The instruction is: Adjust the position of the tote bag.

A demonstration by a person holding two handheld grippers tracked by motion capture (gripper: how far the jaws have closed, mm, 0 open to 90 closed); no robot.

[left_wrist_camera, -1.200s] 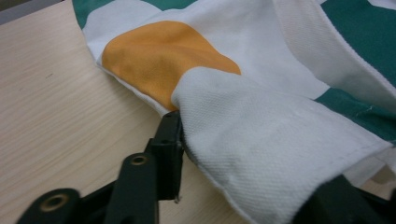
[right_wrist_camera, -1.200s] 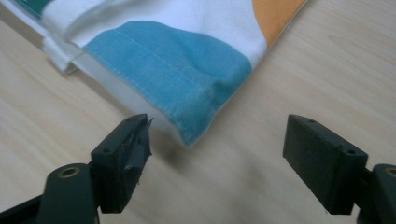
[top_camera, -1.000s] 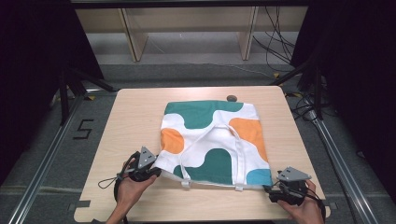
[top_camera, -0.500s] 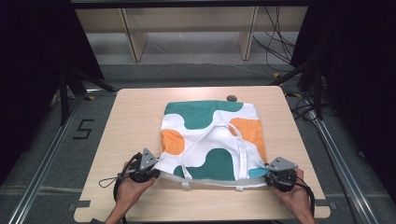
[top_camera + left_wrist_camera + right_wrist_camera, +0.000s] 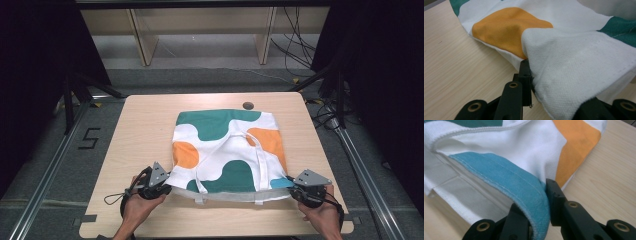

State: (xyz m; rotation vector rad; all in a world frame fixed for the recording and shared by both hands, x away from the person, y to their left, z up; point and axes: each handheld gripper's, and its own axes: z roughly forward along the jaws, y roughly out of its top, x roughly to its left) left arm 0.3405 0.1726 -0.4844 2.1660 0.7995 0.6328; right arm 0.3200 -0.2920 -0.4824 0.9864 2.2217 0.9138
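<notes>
Wooden counter (image 5: 140, 130) carries the patterned cloth bag (image 5: 225, 145) flat at its middle. My left claw (image 5: 527, 75) and right claw (image 5: 546, 195) each pinch 1 near corner of its opening. Next, I judge, both must lift together, evenly.

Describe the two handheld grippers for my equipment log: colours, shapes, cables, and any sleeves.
Both the left gripper and the right gripper have black bodies topped by a grey three-cornered plate. Their black jaws are straight bars with brass-coloured rivets. A thin black cable loops from the left one. The forearms are bare; no sleeves show.
</notes>
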